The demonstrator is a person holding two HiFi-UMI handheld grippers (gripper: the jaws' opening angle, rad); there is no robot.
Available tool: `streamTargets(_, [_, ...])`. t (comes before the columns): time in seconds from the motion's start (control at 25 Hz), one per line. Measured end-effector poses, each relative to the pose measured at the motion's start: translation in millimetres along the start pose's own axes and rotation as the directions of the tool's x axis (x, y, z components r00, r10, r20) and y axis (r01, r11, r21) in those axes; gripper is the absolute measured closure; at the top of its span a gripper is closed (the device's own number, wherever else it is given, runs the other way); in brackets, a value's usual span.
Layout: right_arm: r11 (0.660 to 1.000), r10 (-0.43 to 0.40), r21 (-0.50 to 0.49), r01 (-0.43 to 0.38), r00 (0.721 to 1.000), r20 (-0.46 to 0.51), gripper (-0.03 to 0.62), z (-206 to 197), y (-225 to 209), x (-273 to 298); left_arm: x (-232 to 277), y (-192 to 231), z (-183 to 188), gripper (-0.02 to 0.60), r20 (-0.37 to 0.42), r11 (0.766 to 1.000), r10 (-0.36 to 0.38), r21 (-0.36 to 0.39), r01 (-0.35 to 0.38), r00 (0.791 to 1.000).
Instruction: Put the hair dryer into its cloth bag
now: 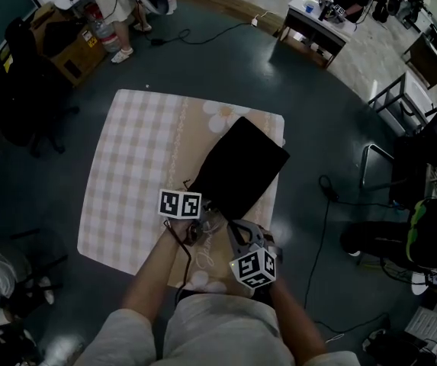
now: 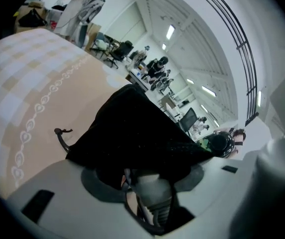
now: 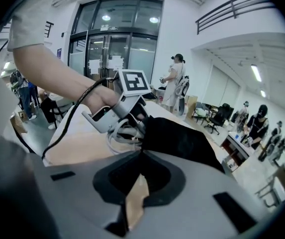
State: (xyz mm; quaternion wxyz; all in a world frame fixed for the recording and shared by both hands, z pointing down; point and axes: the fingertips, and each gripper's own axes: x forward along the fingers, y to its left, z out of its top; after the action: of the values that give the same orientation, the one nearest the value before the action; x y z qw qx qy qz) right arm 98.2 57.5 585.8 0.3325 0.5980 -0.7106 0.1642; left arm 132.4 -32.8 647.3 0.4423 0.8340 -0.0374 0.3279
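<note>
Both bare forearms reach forward from the body, close together. The left gripper (image 1: 207, 221) tilts downward, its jaws standing wide and gripping the grey handle of the hair dryer (image 2: 152, 193) between them. The right gripper (image 3: 142, 156) sits just beside it, also angled down, its jaws pinched together on the edge of the cloth bag (image 3: 182, 138).

Checked tablecloth (image 1: 138, 181) over the table — cardboard box (image 1: 72, 53) beyond.
</note>
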Motion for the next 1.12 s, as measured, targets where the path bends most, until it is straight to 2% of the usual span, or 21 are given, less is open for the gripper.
streamTargets(0.08, [1.000, 0.001, 0.004, -0.001, 1.000, -0.002, 0.572, -1, 0, 2, 0, 1, -2, 0.377, 0.005, 0.999, 0.002, -0.036, -0.002, 1.000])
streamTargets(0.16, [1.000, 0.003, 0.007, -0.003, 1.000, -0.004, 0.572, -1, -1, 4, -3, 2, -3, 0.377, 0.002, 0.999, 0.021, -0.035, -0.021, 1.000])
streamTargets(0.36, [1.000, 0.005, 0.024, -0.005, 1.000, -0.004, 0.572, -2, -2, 4, -23, 1, 4, 0.321, 0.036, 0.997, 0.072, 0.032, -0.073, 0.997])
streamTargets(0.52, [0.999, 0.002, 0.044, -0.001, 1.000, -0.005, 0.572, -4, -2, 6, -41, -4, 9, 0.316, 0.076, 0.992, 0.079, 0.093, -0.086, 0.994])
streamTargets(0.76, [0.999, -0.004, 0.052, 0.004, 1.000, -0.008, 0.572, -6, 1, 6, -59, -8, -5, 0.316, 0.074, 0.978, 0.103, 0.174, -0.114, 0.992])
streamTargets(0.96, [0.998, -0.014, 0.058, 0.015, 1.000, -0.009, 0.572, -6, -4, 8, -83, -6, -30, 0.316, 0.073, 0.937, 0.155, 0.306, -0.170, 0.985])
streamTargets(1.12, [0.997, -0.029, 0.076, 0.030, 0.999, -0.014, 0.572, 0, -30, 24, -87, 22, -10, 0.318, 0.076, 0.891, 0.238, 0.379, -0.248, 0.968])
